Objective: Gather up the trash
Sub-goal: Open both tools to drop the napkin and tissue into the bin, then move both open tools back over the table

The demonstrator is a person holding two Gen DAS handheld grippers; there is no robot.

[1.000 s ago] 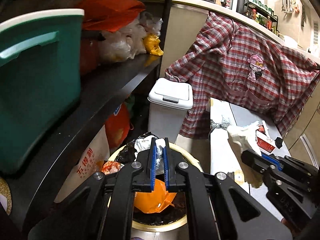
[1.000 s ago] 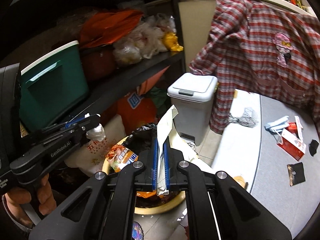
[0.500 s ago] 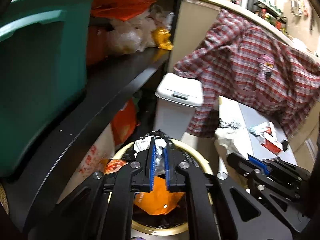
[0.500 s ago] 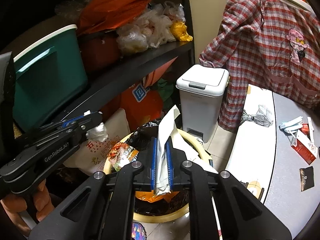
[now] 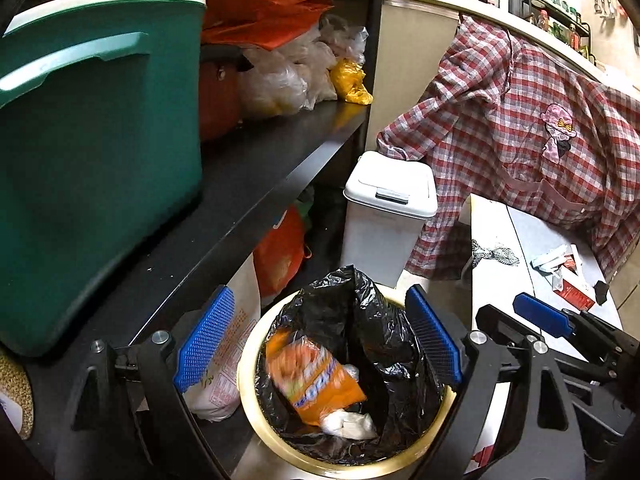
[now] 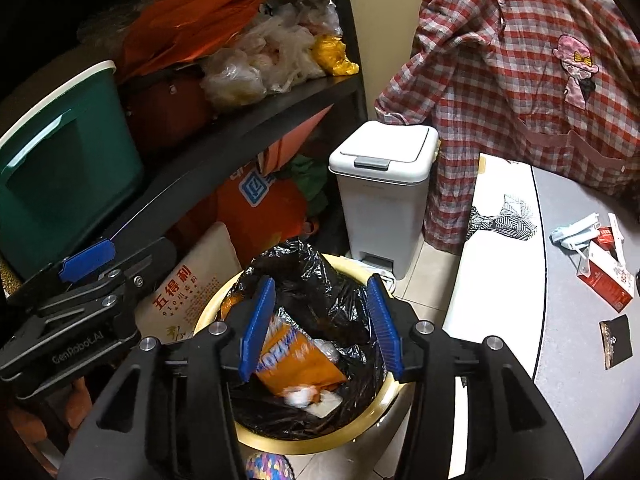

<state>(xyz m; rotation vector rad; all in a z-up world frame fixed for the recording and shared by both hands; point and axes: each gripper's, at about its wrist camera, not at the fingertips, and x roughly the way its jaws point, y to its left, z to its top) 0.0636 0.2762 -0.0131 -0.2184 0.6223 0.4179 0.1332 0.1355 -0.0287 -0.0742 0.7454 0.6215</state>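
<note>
We hold our left black two-finger gripper [image 5: 318, 344] tilted downward, its blue-padded fingers [image 5: 204, 338] spread wide apart, having just opened, with nothing between them. Our right black gripper [image 6: 320, 326] beside it also angles downward, its blue fingers [image 6: 258, 328] parted, having just opened, gripping nothing.

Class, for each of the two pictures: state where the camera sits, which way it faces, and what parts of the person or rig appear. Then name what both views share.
Left wrist: on the left tongs, facing down into the bin; its own open blue pads show, with the right tongs at right.
Right wrist: on the right tongs, facing down into the bin; its own open pads show, with the left tongs and fingers at left.
Shared: bin, orange wrapper, white pedal bin, plaid shirt, green tub.
</note>
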